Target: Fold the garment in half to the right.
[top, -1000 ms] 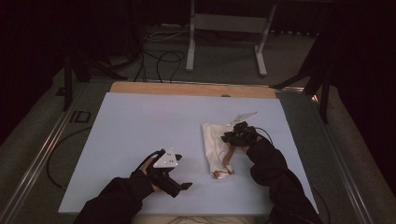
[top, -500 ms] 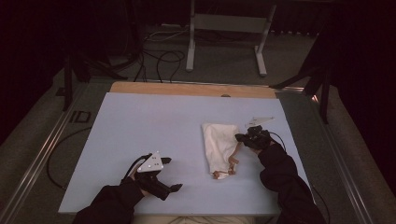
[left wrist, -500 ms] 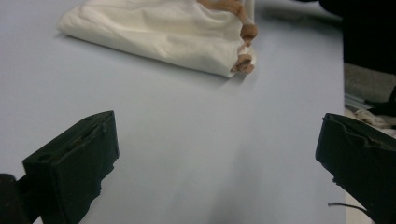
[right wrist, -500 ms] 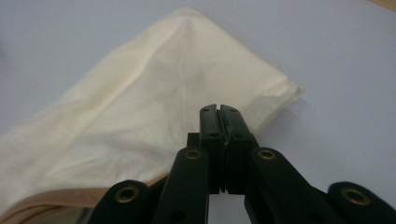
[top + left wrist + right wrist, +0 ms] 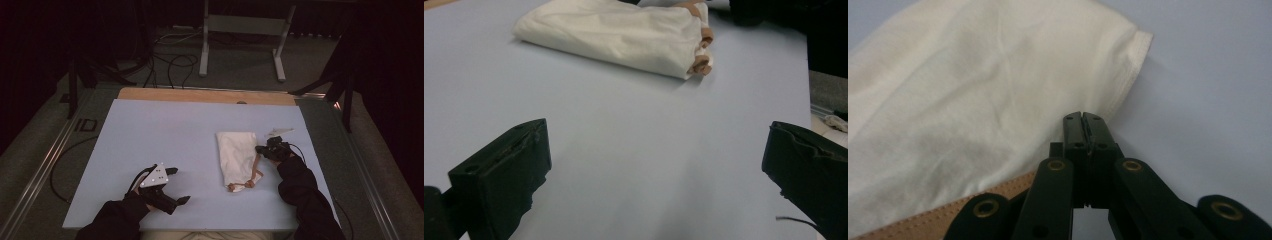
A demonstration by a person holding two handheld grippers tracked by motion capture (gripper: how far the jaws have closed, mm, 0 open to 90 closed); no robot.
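Since the earlier frame, the right gripper [image 5: 262, 149] has slid to the cream bag's [image 5: 237, 155] edge, jaws clenched at its hem; the left gripper [image 5: 175, 185], released, faces the bag across the worktop [image 5: 165, 130].

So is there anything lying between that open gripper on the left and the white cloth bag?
No, nothing visible. The left gripper has its jaws wide apart, and between it and the white cloth bag there is bare blue table. The right gripper, jaws together, is at the bag's far edge, out of that path.
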